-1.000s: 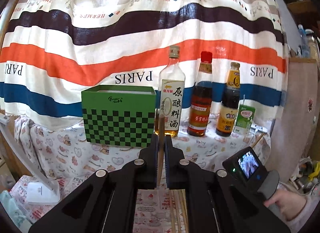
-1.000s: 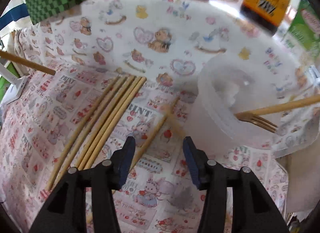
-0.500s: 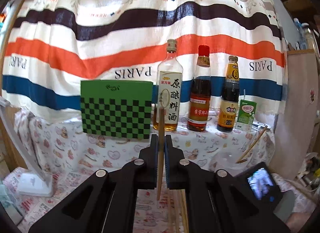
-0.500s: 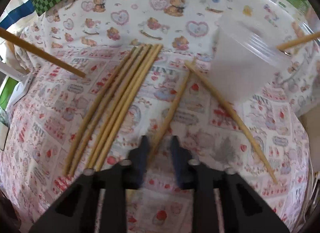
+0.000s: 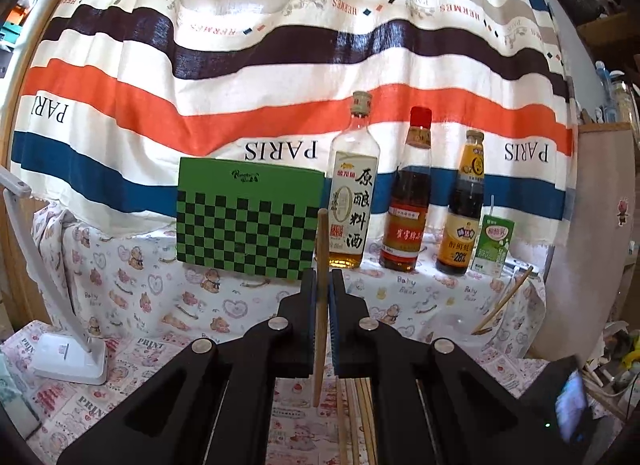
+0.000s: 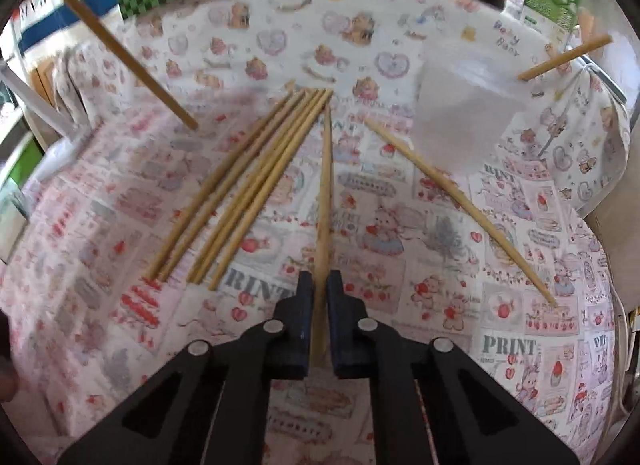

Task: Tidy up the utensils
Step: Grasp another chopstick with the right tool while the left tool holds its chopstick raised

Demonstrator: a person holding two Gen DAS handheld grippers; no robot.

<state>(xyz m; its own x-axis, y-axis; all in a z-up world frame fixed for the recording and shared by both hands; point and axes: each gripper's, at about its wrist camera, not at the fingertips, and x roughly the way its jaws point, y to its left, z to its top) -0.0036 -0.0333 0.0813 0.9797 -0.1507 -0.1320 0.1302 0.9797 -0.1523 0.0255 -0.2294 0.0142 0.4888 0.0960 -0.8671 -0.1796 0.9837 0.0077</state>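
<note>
The left gripper (image 5: pixel 322 285) has its fingers closed on one chopstick (image 5: pixel 321 297), which stands almost upright between them. The right gripper (image 6: pixel 319 285) has just been closing; its fingers now clamp another chopstick (image 6: pixel 326 193) that reaches forward from them over the surface (image 6: pixel 460 265), beside the bundle of chopsticks (image 6: pixel 248 185) to their left.

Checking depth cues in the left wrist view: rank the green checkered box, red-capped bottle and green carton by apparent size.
1. Green checkered box, clearly largest.
2. Red-capped bottle.
3. Green carton, smallest.
All stand roughly in one row, so nearness hardly skews this.
</note>
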